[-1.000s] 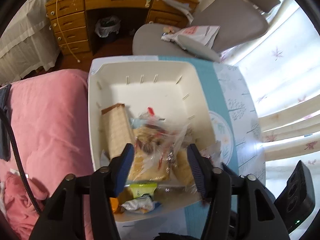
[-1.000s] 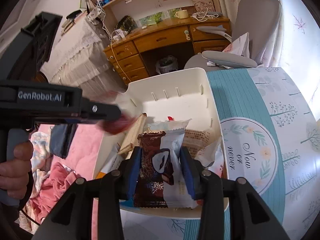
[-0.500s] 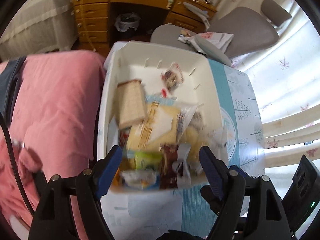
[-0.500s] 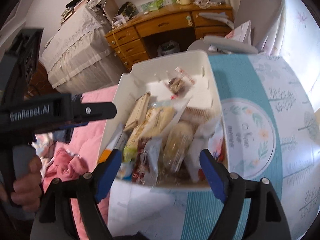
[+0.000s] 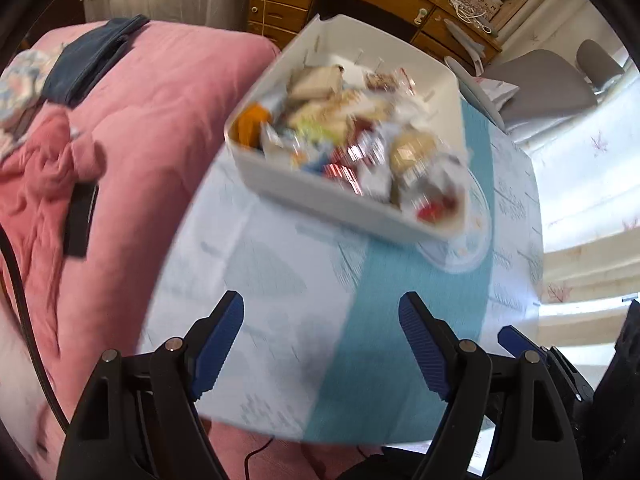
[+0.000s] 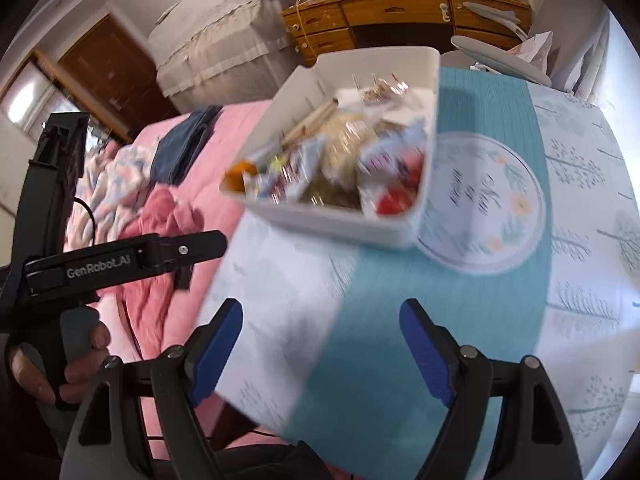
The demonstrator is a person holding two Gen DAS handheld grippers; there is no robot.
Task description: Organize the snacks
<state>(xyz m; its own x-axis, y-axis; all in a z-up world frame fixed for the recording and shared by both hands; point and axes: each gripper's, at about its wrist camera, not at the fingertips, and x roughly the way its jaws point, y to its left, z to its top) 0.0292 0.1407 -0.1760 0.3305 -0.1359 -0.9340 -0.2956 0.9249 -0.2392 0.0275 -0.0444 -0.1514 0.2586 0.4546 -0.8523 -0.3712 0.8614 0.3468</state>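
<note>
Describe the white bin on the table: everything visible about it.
The white bin is a rectangular, plastic-looking tub with smooth rounded corners, slots along its inner walls and a notch in the far rim. It sits upright on the tablecloth, its near right corner at the round printed emblem. Wrapped snacks fill the near half; the far end is mostly bare. Neither gripper touches it. Motion blur hides finer detail.

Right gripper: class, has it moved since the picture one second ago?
Yes. The right gripper has drawn back from the white bin, now over bare tablecloth, jaws just opened, empty.
</note>
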